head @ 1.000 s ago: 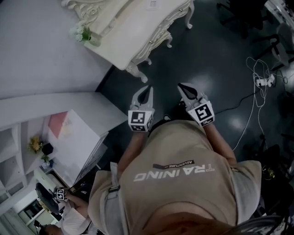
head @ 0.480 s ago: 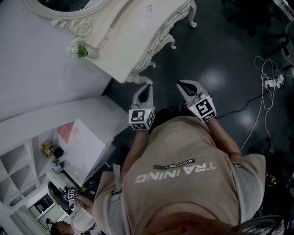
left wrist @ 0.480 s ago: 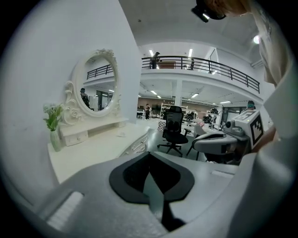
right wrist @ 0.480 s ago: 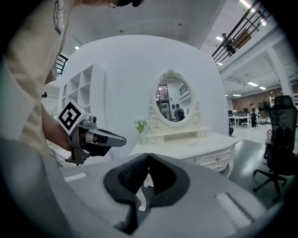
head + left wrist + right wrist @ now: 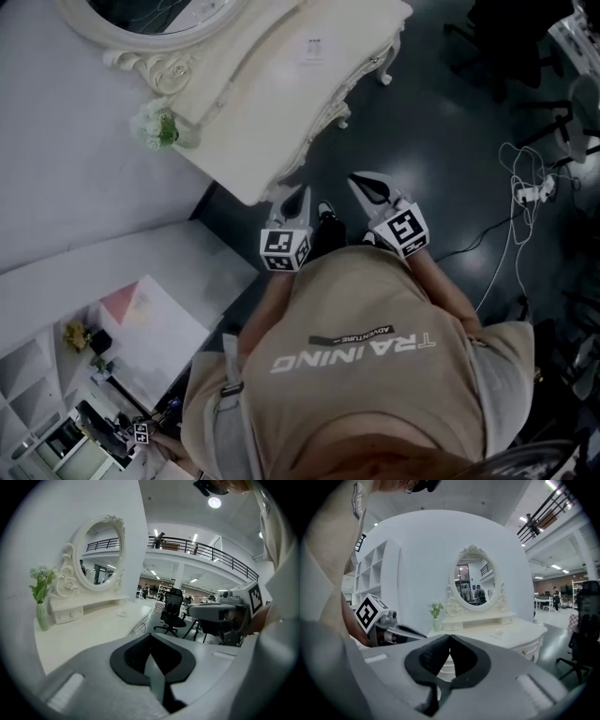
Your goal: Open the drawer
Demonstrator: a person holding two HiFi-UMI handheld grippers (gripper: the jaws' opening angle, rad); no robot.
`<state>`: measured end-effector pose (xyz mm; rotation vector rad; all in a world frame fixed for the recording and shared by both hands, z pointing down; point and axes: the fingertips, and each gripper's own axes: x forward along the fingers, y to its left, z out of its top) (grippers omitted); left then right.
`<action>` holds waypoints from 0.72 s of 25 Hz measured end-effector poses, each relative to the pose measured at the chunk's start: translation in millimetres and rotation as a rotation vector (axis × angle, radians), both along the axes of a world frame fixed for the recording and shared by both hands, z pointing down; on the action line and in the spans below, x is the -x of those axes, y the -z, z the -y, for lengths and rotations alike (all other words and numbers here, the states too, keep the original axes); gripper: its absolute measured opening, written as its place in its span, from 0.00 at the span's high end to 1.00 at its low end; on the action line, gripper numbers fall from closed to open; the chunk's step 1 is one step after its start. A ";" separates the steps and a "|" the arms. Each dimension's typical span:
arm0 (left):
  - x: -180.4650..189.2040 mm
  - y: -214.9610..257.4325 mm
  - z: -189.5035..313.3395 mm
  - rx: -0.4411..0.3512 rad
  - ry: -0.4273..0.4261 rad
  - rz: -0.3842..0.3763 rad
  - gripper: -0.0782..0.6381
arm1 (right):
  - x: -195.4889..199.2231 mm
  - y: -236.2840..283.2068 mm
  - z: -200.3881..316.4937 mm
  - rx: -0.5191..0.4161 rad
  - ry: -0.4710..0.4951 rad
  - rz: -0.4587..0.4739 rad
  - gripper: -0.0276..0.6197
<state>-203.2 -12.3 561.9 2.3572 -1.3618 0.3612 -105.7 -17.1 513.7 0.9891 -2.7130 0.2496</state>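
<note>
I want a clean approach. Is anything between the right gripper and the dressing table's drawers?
Nothing visible: only bare dark floor lies between the right gripper and the drawer fronts of the dressing table. Its jaws are shut.

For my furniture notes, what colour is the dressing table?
The dressing table is cream white all over, and it shows best in the head view.

The cream-white carved dressing desk (image 5: 253, 103) shows a smooth, satin painted top. The dark floor (image 5: 441, 122) carries a faint gloss. Left hand-held gripper (image 5: 150, 637) and right hand-held gripper (image 5: 449, 638) look like matt grey plastic, with black ribbed pads (image 5: 433, 657). The beige shirt (image 5: 366, 375) is soft cloth.
</note>
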 end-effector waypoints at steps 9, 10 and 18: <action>11.4 -28.0 63.3 0.069 -0.132 -0.063 0.88 | 35.1 2.2 65.0 0.044 -0.080 -0.043 0.95; 8.8 -30.0 67.9 0.079 -0.142 -0.073 0.88 | 33.3 -1.2 66.9 0.061 -0.082 -0.054 0.95; -0.8 -55.8 105.9 0.166 -0.137 -0.069 0.88 | 15.3 -15.6 104.5 0.098 -0.096 -0.024 0.95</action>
